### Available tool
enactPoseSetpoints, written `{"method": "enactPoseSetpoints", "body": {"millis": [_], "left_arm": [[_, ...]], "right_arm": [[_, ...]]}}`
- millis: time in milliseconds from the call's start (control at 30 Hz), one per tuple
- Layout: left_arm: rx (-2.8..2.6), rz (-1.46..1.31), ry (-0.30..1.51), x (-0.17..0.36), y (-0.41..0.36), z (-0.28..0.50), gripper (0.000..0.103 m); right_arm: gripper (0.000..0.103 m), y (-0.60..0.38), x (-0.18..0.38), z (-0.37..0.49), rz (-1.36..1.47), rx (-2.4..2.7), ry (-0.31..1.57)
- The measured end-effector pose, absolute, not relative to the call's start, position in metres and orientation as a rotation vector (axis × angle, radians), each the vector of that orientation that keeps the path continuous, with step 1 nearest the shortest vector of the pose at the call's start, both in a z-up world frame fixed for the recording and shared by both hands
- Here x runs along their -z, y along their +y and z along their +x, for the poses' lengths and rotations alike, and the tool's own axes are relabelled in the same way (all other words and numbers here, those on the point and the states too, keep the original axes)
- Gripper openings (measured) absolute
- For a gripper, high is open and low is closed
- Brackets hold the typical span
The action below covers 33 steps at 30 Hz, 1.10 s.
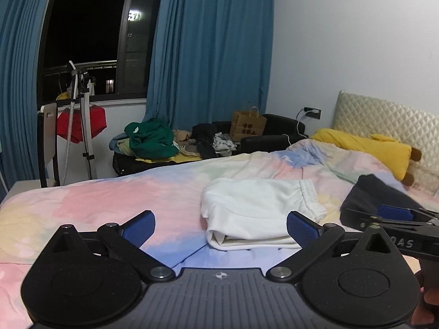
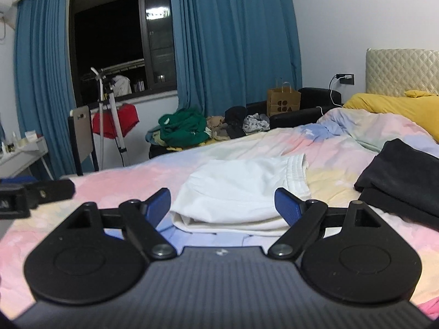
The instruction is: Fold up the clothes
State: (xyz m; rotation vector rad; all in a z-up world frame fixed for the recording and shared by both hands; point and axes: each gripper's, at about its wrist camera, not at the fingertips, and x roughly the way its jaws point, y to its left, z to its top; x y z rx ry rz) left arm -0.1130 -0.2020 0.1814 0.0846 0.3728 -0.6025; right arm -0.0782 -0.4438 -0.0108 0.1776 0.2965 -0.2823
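Lying dead ahead of right gripper (image 2: pixel 222 205) — folded white shorts (image 2: pixel 241 192), waistband far-right; both grippers wide open, empty, left gripper (image 1: pixel 221 226) offset left.

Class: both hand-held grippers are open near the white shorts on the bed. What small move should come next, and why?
Probably ease the right hand-held gripper forward to the folded white shorts. Its fingers are open and empty, the shorts lie just ahead, and the black garment beside them already looks folded, so moving the shorts seems next.
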Motion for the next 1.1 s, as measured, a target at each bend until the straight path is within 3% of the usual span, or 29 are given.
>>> {"method": "enactPoseSetpoints", "body": {"millis": [600, 1100], "left_arm": [[0.607, 0.073, 0.454, -0.139, -0.204, -0.094, 0.103], [0.594, 0.067, 0.447, -0.138, -0.204, -0.092, 0.103]], "right_arm": [[0.084, -0.429, 0.044, -0.079, 0.137, 0.359, 0.294], [0.084, -0.433, 0.044, -0.077, 0.157, 0.361, 0.308]]}}
